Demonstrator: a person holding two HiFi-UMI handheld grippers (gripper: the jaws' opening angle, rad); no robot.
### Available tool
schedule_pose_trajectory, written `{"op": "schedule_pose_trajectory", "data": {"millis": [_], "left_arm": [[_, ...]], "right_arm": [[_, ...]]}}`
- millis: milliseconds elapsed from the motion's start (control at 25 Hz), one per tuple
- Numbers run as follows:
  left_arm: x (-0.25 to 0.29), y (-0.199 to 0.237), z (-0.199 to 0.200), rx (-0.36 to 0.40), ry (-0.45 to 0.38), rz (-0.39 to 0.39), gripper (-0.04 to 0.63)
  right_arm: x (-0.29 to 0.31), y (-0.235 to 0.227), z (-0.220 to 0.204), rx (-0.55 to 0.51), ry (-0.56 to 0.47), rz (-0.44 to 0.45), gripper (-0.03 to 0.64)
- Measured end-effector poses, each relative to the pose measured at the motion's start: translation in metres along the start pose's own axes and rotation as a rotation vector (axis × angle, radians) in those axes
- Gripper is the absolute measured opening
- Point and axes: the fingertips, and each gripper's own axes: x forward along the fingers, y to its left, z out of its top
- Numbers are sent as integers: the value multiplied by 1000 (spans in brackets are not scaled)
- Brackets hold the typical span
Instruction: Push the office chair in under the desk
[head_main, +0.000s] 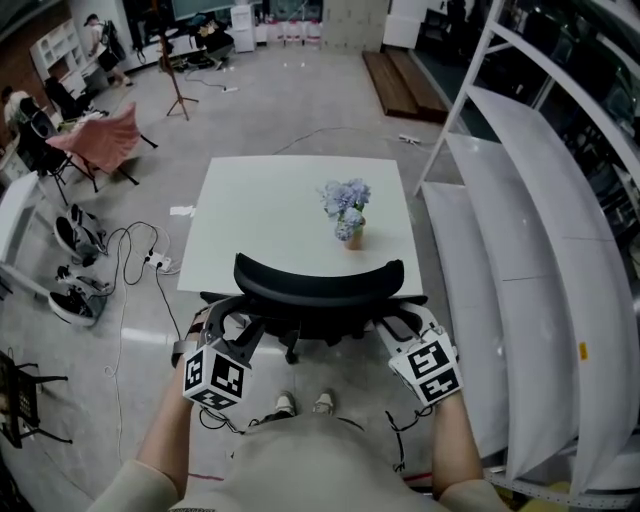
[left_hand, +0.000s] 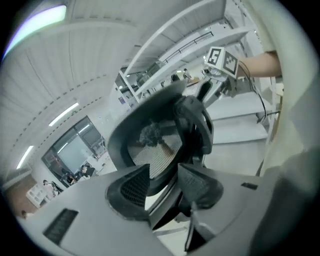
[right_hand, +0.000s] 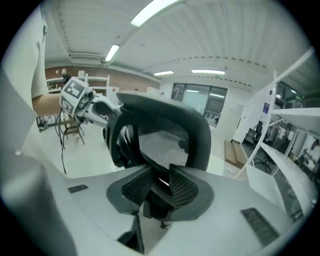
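A black office chair (head_main: 318, 285) with a mesh back stands at the near edge of a white desk (head_main: 270, 210), its seat partly under the top. A small pot of pale blue flowers (head_main: 348, 215) sits on the desk. My left gripper (head_main: 228, 335) is at the chair's left side. In the left gripper view the left gripper (left_hand: 162, 172) has a bar of the chair frame (left_hand: 170, 192) between its pads, and they appear to press on it. My right gripper (head_main: 400, 328) is at the chair's right side. The right gripper (right_hand: 160, 182) is closed on a black part of the chair (right_hand: 165, 130).
Tall white curved shelving (head_main: 520, 250) runs along the right, close to the desk. Shoes and cables (head_main: 80, 270) lie on the floor at the left, with a pink folding chair (head_main: 100, 140) behind them. The person's feet (head_main: 300, 403) stand right behind the chair.
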Motion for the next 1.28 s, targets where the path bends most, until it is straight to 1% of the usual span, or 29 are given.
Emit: {"op": "schedule_pose_trajectory", "data": {"millis": [80, 160, 280, 320, 360, 400, 440, 520, 600, 680, 800, 880, 1000, 1040, 1120, 1200, 1280], "left_arm": [[-16, 5, 18, -30, -67, -14, 175], [-30, 6, 31, -41, -111, -47, 175], [-48, 12, 48, -60, -172, -62, 167], [-54, 17, 55, -76, -203, -52, 159], [-61, 23, 64, -94, -243, -35, 129], [-67, 31, 74, -110, -290, -14, 82], [-74, 38, 85, -117, -338, 7, 55], [-86, 50, 105, -112, -407, 42, 41], [-97, 58, 120, -87, -445, 68, 40], [-108, 67, 134, -63, -466, 96, 35], [-125, 82, 149, -41, -475, 166, 25], [-136, 91, 155, -59, -484, 204, 18], [-146, 101, 156, -117, -489, 248, 9], [-148, 103, 156, -122, -487, 258, 9], [-149, 105, 155, -107, -483, 269, 9], [-146, 105, 152, -106, -482, 267, 9], [-140, 103, 148, -122, -479, 258, 9]], "right_arm": [[-17, 5, 26, 46, -91, 3, 84], [-35, 6, 50, 78, -177, -8, 56], [-56, 4, 78, 91, -266, -46, 34], [-61, 4, 86, 89, -286, -56, 32], [-65, 5, 94, 92, -305, -60, 32], [-69, 7, 102, 103, -326, -57, 31], [-74, 8, 112, 122, -352, -48, 24], [-86, 12, 134, 152, -422, -29, 9], [-99, 17, 157, 151, -492, -30, 8], [-111, 21, 179, 134, -549, -43, 8], [-125, 28, 206, 98, -614, -69, 6], [-131, 30, 219, 78, -650, -92, 6], [-138, 33, 231, 65, -696, -111, 6], [-138, 34, 233, 61, -702, -113, 6], [-136, 36, 232, 50, -696, -116, 6], [-130, 35, 227, 46, -675, -121, 6], [-123, 33, 221, 45, -649, -121, 6]]}}
